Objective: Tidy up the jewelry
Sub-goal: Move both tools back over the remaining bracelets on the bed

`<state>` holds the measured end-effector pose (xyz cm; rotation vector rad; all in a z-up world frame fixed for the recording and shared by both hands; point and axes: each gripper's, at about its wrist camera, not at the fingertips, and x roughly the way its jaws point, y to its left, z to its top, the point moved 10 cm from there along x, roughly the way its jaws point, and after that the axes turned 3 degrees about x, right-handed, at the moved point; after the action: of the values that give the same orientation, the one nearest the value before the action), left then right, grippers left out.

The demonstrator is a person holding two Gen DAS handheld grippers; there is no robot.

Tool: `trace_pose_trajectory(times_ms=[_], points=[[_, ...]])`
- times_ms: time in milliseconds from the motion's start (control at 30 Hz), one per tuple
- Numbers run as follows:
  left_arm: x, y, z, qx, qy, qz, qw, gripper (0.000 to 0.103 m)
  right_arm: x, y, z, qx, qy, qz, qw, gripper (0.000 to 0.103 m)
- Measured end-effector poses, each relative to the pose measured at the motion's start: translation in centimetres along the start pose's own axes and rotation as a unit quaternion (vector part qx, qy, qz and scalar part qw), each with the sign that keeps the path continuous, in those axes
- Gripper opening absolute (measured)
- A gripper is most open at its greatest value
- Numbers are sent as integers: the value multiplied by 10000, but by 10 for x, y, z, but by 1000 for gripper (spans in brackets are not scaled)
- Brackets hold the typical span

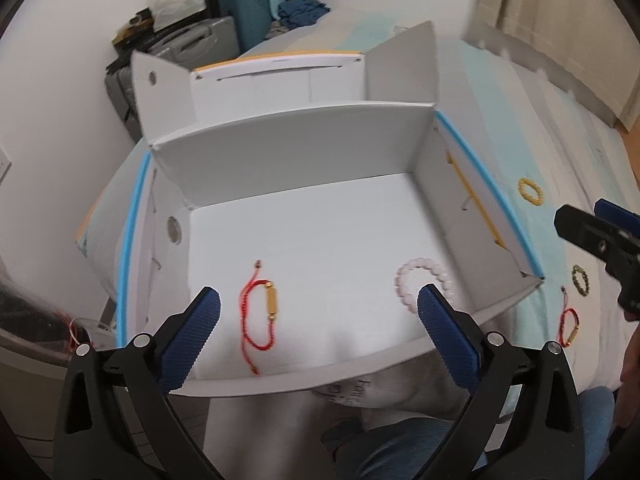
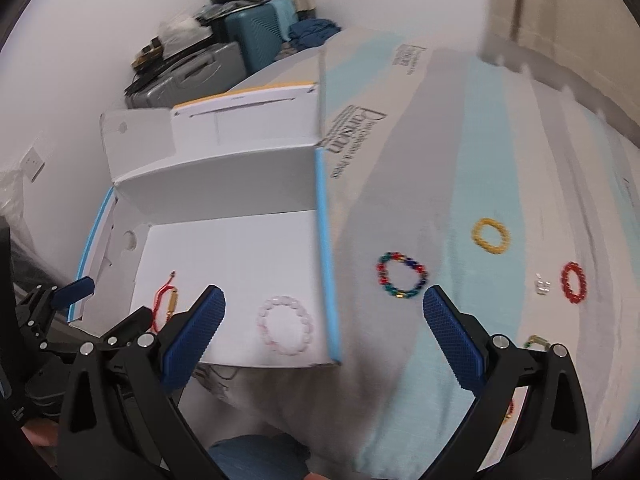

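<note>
An open white box (image 1: 304,148) with blue edges lies on the bed; it also shows in the right wrist view (image 2: 240,184). Inside lie a red cord bracelet with a gold tube (image 1: 264,308) (image 2: 170,300) and a pale pink bead bracelet (image 1: 424,280) (image 2: 286,326). My left gripper (image 1: 320,328) is open and empty above the box's near edge. My right gripper (image 2: 324,328) is open and empty over the box's right wall. On the bedcover lie a multicoloured bead bracelet (image 2: 402,274), a yellow one (image 2: 491,236) (image 1: 530,191), a red one (image 2: 574,282), a dark green one (image 1: 581,279) and a second red cord bracelet (image 1: 570,326).
The bed has a striped light-blue and grey cover (image 2: 460,160). A small clear bead piece (image 2: 542,285) lies near the red bracelet. Suitcases and clothes (image 1: 224,20) are piled by the wall behind the box. The right gripper's body (image 1: 600,248) shows at the right of the left view.
</note>
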<state>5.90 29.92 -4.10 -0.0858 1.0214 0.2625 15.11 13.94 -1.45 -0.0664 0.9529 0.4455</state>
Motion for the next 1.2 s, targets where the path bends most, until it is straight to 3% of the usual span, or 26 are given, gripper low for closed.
trace_pose_trajectory(times_ms=[500,1200], points=[[-25,-101,12,502,-488,-573,9959,97,-34,-99,-13,487,-247,-455,9975,95],[-15,-255,-13,1497,-549,-1246,9793,97,-49,-245,-61,1183,-136,-1114,9866,95]])
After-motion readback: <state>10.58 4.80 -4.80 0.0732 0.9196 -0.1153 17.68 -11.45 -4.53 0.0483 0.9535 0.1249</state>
